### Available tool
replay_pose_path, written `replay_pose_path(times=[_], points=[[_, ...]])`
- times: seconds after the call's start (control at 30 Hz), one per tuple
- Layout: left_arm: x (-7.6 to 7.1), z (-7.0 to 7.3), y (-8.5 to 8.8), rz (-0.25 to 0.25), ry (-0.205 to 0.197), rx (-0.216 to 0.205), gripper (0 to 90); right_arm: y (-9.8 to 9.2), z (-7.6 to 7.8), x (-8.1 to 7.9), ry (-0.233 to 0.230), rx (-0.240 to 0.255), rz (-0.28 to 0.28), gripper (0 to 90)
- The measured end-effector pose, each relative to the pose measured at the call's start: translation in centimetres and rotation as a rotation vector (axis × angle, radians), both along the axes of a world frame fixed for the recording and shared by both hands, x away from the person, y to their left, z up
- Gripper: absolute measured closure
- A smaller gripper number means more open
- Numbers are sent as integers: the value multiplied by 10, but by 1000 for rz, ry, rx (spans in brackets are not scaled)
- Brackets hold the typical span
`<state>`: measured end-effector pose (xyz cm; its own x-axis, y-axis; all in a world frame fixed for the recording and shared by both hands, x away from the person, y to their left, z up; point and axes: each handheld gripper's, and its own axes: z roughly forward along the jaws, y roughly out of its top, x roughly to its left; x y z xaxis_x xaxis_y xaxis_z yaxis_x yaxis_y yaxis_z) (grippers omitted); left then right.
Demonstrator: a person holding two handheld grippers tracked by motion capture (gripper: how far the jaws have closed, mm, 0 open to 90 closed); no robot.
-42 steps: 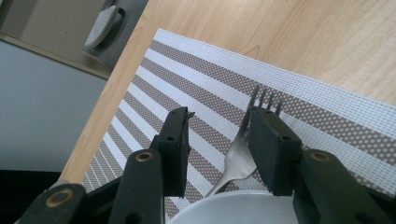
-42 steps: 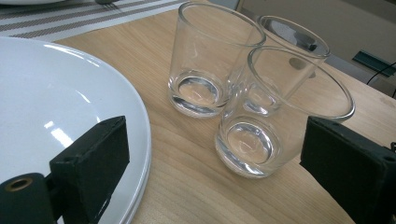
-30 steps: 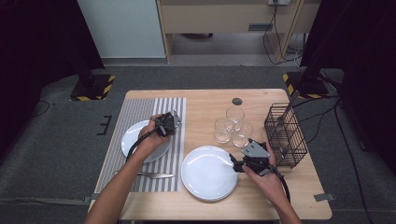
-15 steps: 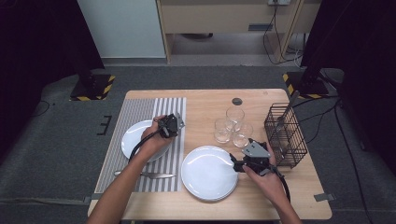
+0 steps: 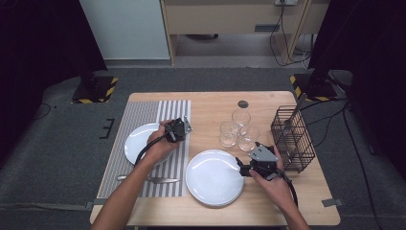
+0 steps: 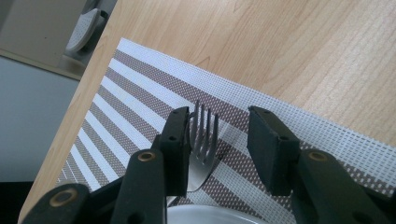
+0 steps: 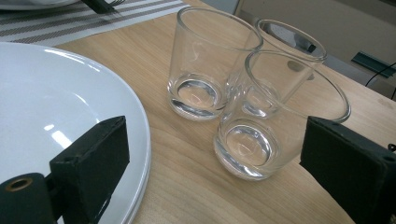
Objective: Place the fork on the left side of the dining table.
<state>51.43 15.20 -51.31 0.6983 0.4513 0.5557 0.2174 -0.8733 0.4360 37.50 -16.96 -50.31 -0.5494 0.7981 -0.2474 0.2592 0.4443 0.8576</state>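
My left gripper (image 6: 219, 140) sits over the far edge of the striped placemat (image 6: 135, 93), with a fork (image 6: 201, 140) between its jaws. The jaws have just been closing a little, yet they stand partly spread: the fork's tines rest against the inner face of the left-hand jaw, while the other jaw stays clear of it with a gap between. So I do not have a pinch on the fork. A white plate's rim (image 6: 219, 215) shows just beneath the gripper. From the high view, that left gripper (image 5: 178, 129) hovers at the small plate (image 5: 139, 143) on the placemat.

My right gripper (image 7: 215, 163) has its jaws spread wide and holds nothing. It hangs low over the wooden table (image 7: 187, 186), one jaw above the rim of the large plate (image 7: 56, 102), the other beside the nearest of three glasses (image 7: 261, 126).
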Motion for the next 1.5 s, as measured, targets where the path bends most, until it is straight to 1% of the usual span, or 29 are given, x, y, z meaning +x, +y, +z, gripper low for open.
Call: replay_pose_path(times=[0.2, 0.43, 0.53, 0.7, 0.9, 0.93, 0.97, 1.23, 1.27, 1.33, 1.43, 1.5], points=[[1, 0, 1, 7, -1, -3, 625, 0, 0, 0, 0, 2, 0, 80], [4, 1, 3, 33, -7, -6, 661, 0, 0, 0, 2, -1, 1, 80], [6, 1, 3, 38, -6, -2, 660, 0, 0, 0, 3, -1, -1, 80], [12, 2, 5, 53, 0, -13, 654, -1, 0, 0, 5, 2, -4, 80], [16, 2, 6, 61, -5, -13, 644, -2, 0, 0, 6, 1, -5, 80], [17, 2, 6, 63, -8, -23, 643, -2, 0, 1, 6, 1, -5, 80], [17, 2, 6, 63, -7, -23, 643, -2, 0, 1, 5, 2, -6, 80], [16, 3, 7, 61, -5, -27, 639, -3, -1, 1, 6, 2, -5, 80], [16, 4, 7, 60, -5, -23, 637, -2, -1, 1, 7, 3, -5, 80], [16, 4, 6, 62, -9, -33, 630, -2, -1, 1, 8, 2, -4, 80], [15, 5, 5, 59, -7, -32, 616, -3, 0, 1, 6, 2, -5, 80], [14, 6, 5, 60, -10, -42, 610, -3, 0, 1, 5, 3, -6, 80]])
